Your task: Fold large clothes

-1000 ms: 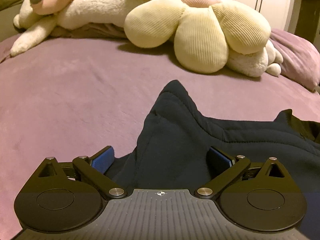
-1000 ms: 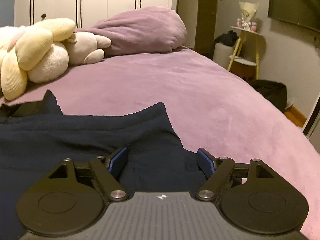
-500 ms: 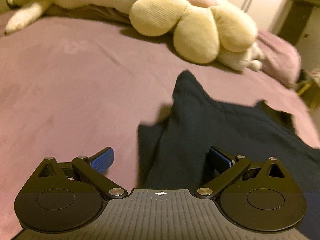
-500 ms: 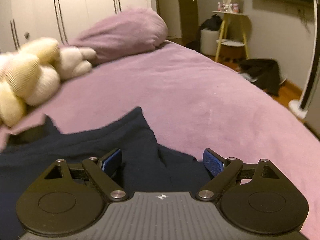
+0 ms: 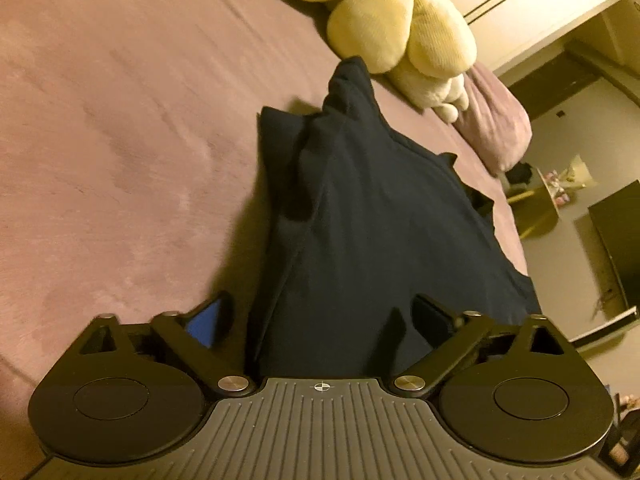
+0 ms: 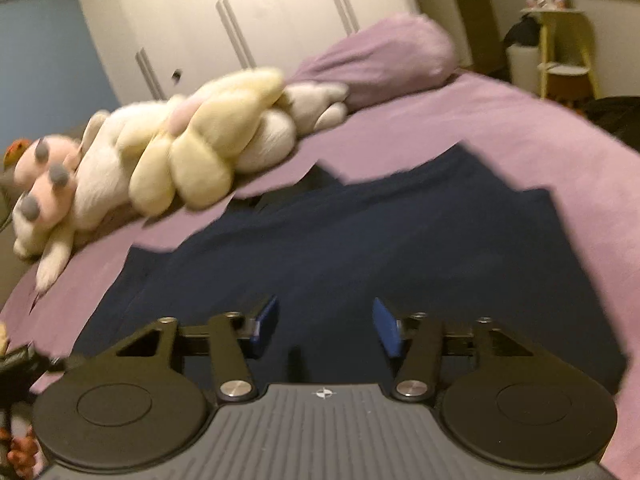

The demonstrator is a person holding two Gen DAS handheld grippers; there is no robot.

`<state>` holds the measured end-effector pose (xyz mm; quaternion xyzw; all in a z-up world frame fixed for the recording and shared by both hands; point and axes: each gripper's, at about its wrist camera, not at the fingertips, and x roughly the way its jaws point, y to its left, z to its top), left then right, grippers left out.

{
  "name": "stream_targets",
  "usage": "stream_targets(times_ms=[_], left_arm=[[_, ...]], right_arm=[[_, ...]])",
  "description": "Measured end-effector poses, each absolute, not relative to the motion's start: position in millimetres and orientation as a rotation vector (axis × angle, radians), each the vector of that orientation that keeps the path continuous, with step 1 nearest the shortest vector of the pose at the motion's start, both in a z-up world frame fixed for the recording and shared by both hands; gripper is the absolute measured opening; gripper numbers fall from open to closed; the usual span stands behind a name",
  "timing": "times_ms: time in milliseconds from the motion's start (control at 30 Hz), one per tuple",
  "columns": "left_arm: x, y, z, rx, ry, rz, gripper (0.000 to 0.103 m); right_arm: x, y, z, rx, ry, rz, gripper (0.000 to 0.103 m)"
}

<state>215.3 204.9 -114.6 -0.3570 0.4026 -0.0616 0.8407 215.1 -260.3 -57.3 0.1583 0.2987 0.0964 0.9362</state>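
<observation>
A dark navy garment [image 5: 380, 220] lies folded on the purple bed [image 5: 120, 120]; it also fills the middle of the right wrist view [image 6: 380, 248]. My left gripper [image 5: 320, 320] is open, its blue-padded fingers [image 5: 210, 322] spread wide over the garment's near left edge, with cloth between the jaws but not clamped. My right gripper [image 6: 326, 326] is open, its fingers [image 6: 266, 326] hovering above the garment's near part. The right wrist view is tilted and blurred.
A yellow flower plush [image 5: 400, 28] and white plush toys [image 6: 100, 168] lie at the bed's head beside a purple pillow [image 6: 384, 60]. White wardrobes [image 6: 260, 20] stand behind. A yellow side table [image 6: 560, 48] and a dark screen [image 5: 616, 240] stand off the bed.
Both grippers have lifted and rolled, so both views tilt. The right gripper has swung left over the garment and its jaws have narrowed somewhat. The garment lies flatter, with a folded edge at left.
</observation>
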Motion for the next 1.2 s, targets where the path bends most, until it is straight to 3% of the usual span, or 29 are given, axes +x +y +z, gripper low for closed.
stream_targets(times_ms=[100, 333, 600, 767, 1000, 1200], left_arm=[[224, 207, -120, -0.811, 0.851, -0.144, 0.079], [235, 207, -122, -0.892, 0.840, -0.175, 0.054], [233, 206, -101, -0.946, 0.784, -0.213, 0.049], [237, 197, -81, -0.897, 0.765, -0.230, 0.048], [237, 190, -71, -0.899, 0.775, -0.230, 0.047], [239, 171, -29, -0.867, 0.721, -0.268, 0.044]], right_arm=[[215, -232, -62, 0.265, 0.644, 0.235, 0.044], [223, -196, -85, 0.093, 0.695, 0.191, 0.044], [215, -177, -61, 0.108, 0.682, 0.182, 0.030], [217, -163, -86, 0.020, 0.708, 0.159, 0.030], [210, -163, -75, -0.002, 0.696, 0.131, 0.028], [228, -172, -82, 0.032, 0.781, 0.206, 0.029]])
